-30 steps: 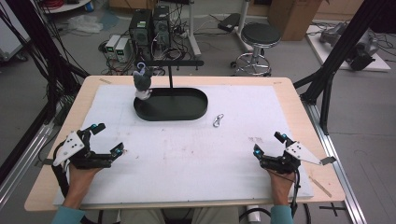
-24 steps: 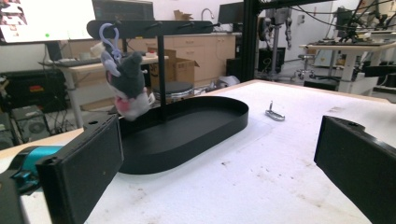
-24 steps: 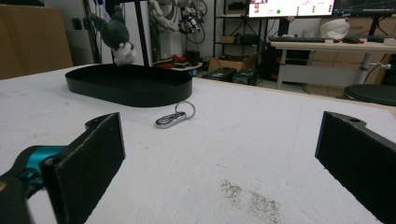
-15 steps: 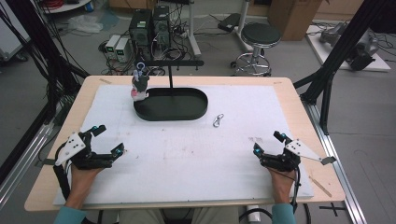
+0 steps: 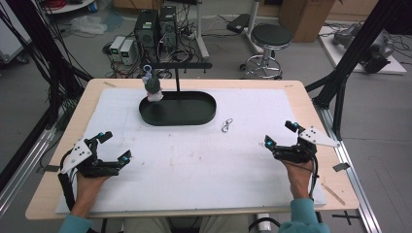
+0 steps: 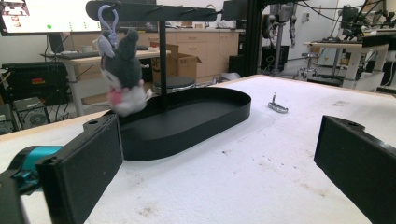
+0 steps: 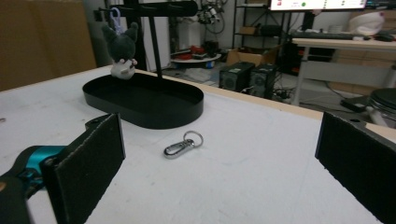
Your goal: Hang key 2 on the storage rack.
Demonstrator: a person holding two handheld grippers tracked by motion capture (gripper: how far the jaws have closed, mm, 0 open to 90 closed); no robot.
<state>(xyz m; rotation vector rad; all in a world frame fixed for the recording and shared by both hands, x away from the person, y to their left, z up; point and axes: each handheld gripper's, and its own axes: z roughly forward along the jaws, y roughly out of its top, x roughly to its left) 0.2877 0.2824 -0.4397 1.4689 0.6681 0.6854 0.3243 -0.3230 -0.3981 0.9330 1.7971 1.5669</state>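
Observation:
A black oval tray [image 5: 178, 109] [image 6: 201, 116] [image 7: 144, 103] sits at the back of the white mat, with a T-shaped black stand [image 5: 177, 73] rising from it. A small dark-and-white plush toy [image 5: 153, 87] [image 6: 122, 78] [image 7: 121, 53] hangs by a lilac clip from the stand's left end. A silver carabiner clip [image 5: 227, 125] [image 6: 278, 107] [image 7: 181, 144] lies on the mat right of the tray. My left gripper [image 5: 114, 147] rests open near the front left. My right gripper [image 5: 280, 134] rests open near the front right. Both hold nothing.
The white mat [image 5: 194, 160] covers most of the wooden table [image 5: 311, 111]. Black frame posts [image 5: 350, 63] stand at both sides. Behind the table are computer boxes [image 5: 155, 24], cables and a stool [image 5: 269, 39].
The plush toy swings on its clip, now slightly left and turned. Both grippers have stayed in place, still open.

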